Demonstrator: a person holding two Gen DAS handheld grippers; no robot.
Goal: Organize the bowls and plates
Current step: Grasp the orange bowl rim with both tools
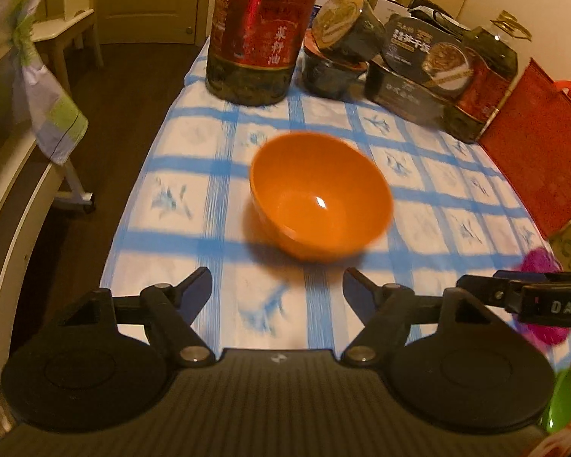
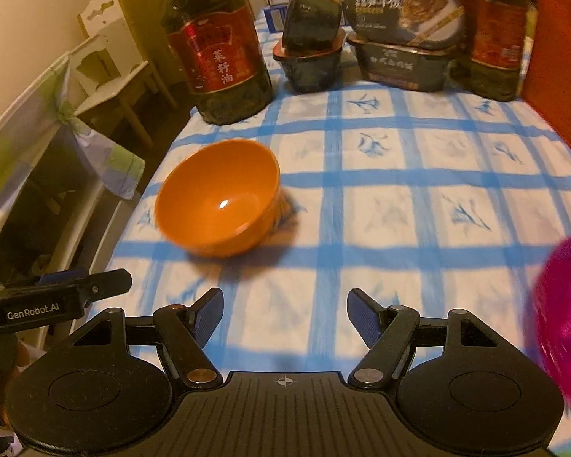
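With nothing between its spread jaws, the left gripper (image 1: 278, 289) should straddle the rim of the orange bowl (image 1: 319, 198) at mid-frame before pinching.

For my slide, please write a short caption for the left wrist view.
Open left gripper faces an empty orange bowl on a blue-checked tablecloth.

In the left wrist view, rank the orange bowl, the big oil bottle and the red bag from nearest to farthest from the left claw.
1. Orange bowl: just ahead of the open left claw, mid-table.
2. Red bag: right edge of the table, farther back.
3. Big oil bottle: far end, slightly left.
The bag and bottle are close to call; the bowl is clearly nearest.
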